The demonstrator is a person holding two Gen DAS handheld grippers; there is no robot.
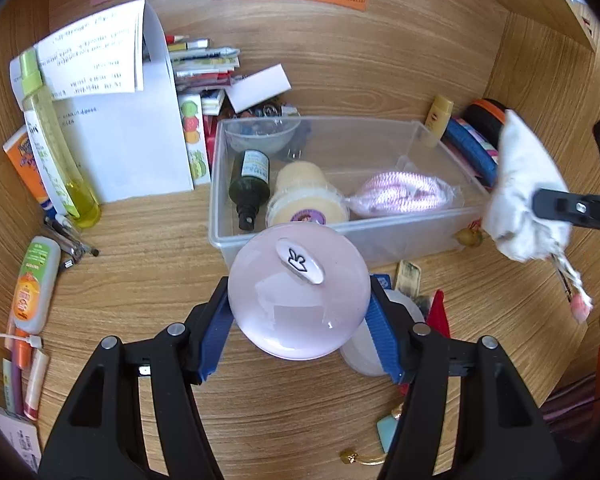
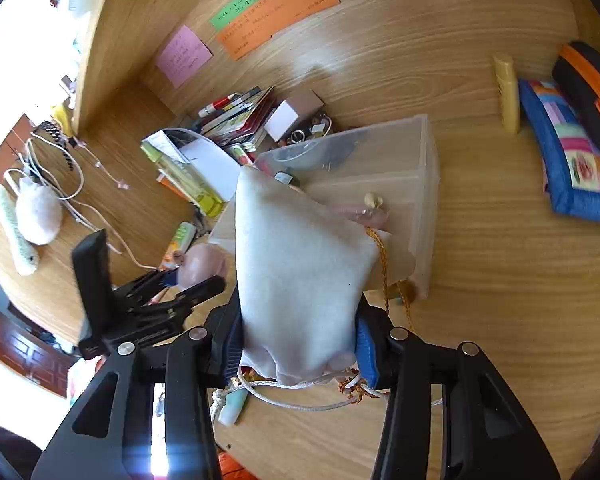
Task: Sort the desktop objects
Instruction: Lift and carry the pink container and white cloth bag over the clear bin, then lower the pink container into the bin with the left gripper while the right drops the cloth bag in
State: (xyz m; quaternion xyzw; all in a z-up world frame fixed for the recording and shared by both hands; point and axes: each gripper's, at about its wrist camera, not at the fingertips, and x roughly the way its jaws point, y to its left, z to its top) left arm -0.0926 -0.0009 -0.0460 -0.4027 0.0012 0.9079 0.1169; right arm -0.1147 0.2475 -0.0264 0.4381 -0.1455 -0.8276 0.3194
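Note:
My left gripper (image 1: 300, 316) is shut on a round pale pink case (image 1: 298, 296) with a white tab, held just in front of the clear plastic bin (image 1: 380, 232). The bin holds a dark spray bottle (image 1: 249, 185), a cream tub (image 1: 306, 200) and a pink striped pouch (image 1: 400, 194). My right gripper (image 2: 300, 340) is shut on a white cloth drawstring pouch (image 2: 300, 280), held up beside the bin (image 2: 420, 184). In the left wrist view that white pouch (image 1: 526, 192) hangs at the right with its cords dangling. The pouch hides much of the bin's inside in the right wrist view.
White papers (image 1: 120, 120), a yellow spray bottle (image 1: 52, 144) and stacked books (image 1: 204, 68) stand left of the bin. Tubes and pens (image 1: 32, 288) lie at the far left. A blue patchwork bag (image 2: 572, 152) and yellow tube (image 2: 508, 92) lie right. Small trinkets (image 1: 408, 280) sit under the left gripper.

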